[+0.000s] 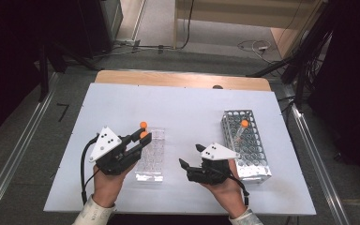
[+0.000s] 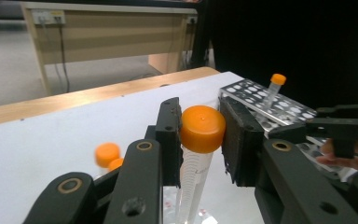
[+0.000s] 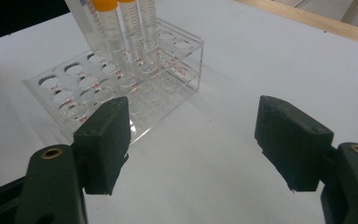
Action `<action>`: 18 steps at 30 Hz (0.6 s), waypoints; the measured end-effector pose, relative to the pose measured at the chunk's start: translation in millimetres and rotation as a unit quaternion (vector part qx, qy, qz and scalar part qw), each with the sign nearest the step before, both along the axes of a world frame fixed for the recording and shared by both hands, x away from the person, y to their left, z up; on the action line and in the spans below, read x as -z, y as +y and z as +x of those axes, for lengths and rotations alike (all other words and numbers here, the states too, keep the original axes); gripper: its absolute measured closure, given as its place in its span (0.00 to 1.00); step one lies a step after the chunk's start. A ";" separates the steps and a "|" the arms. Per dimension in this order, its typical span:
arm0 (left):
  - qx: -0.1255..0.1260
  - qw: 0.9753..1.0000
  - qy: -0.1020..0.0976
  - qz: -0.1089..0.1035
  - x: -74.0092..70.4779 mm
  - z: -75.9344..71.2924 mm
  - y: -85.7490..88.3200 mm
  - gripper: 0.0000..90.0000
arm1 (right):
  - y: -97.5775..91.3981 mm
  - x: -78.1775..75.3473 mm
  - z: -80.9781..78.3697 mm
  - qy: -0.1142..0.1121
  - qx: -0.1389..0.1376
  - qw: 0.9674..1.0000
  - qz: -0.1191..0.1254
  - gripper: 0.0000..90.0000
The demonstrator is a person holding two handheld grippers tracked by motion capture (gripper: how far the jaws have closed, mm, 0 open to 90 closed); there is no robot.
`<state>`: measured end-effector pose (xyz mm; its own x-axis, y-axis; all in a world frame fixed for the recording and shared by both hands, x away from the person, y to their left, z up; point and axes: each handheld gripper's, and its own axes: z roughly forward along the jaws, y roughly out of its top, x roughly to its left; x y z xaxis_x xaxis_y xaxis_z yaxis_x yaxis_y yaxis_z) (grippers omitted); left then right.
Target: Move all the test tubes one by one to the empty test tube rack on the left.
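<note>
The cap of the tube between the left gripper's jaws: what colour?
Orange cap, clearest in the left gripper view.

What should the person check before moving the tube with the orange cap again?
1. Grip on the tube: ok. The left gripper is shut on the orange-capped tube, its pads pressing the cap from both sides.
2. Tube upright: ok, it hangs nearly straight down.
3. Tube clear of the clear plastic rack: cannot tell; its lower end is hidden.
4. Right gripper free: ok, open with nothing between its jaws.
5. Room in the metal rack: ok, one tube stands there and many holes are free.
6. Path across the white table: ok, bare between the racks.
</note>
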<state>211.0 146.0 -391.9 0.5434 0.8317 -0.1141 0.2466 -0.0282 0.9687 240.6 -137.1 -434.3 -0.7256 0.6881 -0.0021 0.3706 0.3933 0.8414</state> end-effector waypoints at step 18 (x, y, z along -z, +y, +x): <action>-0.038 0.999 0.026 0.029 15.5 2.7 11.3 0.78 | -2.2 0.0 -0.7 0.002 0.001 1.000 0.000 0.28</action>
<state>213.6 157.3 -407.4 0.4738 0.8759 -0.0912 0.2994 -0.0628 0.9520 239.9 -139.2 -434.3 -0.7236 0.6902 -0.0003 0.3743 0.3929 0.8400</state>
